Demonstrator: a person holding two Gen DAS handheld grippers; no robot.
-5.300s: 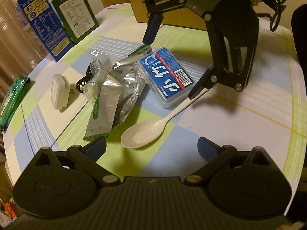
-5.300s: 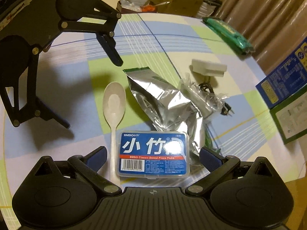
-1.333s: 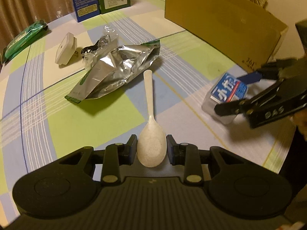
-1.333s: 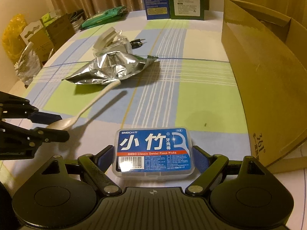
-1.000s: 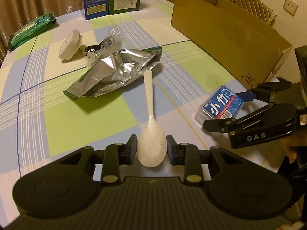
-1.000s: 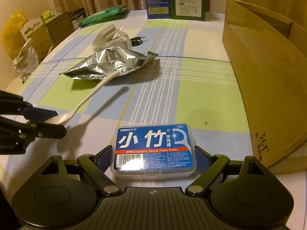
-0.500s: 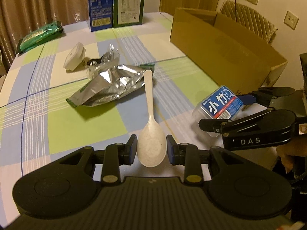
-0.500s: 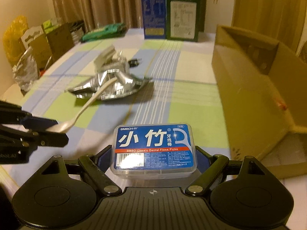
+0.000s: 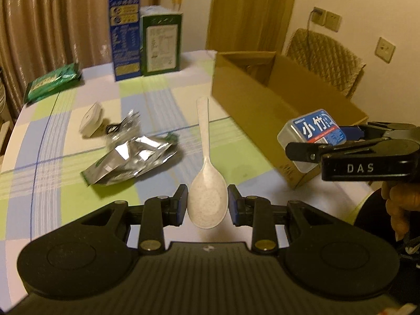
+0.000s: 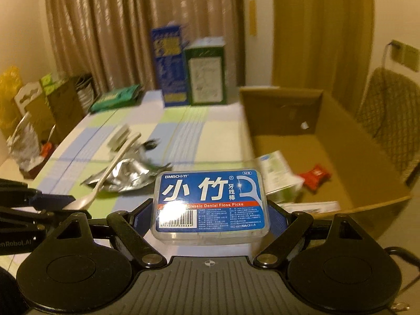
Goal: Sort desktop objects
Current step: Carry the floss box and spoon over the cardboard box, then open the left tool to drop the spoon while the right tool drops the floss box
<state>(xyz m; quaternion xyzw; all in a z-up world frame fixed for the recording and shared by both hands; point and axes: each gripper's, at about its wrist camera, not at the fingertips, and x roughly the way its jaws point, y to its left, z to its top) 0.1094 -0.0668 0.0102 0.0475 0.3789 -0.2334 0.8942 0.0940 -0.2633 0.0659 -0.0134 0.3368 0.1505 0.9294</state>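
While the left hand-held gripper [image 9: 207, 204] clamps a spoon [image 9: 206, 178] beside the cardboard box [image 9: 275, 99], the right hand-held gripper [image 10: 210, 218] grips a floss-pick case [image 10: 210, 202].

We see our right gripper [image 10: 210, 210] clamped on the sides of a blue floss pick box [image 10: 210, 203], held above the checked table [image 10: 183, 131]. To the right stands an open cardboard box [image 10: 328, 144] with a red packet [image 10: 315, 173] inside. At left, our left gripper [image 10: 60, 204] holds a white spoon [image 10: 110, 170] over a foil bag [image 10: 128, 173].
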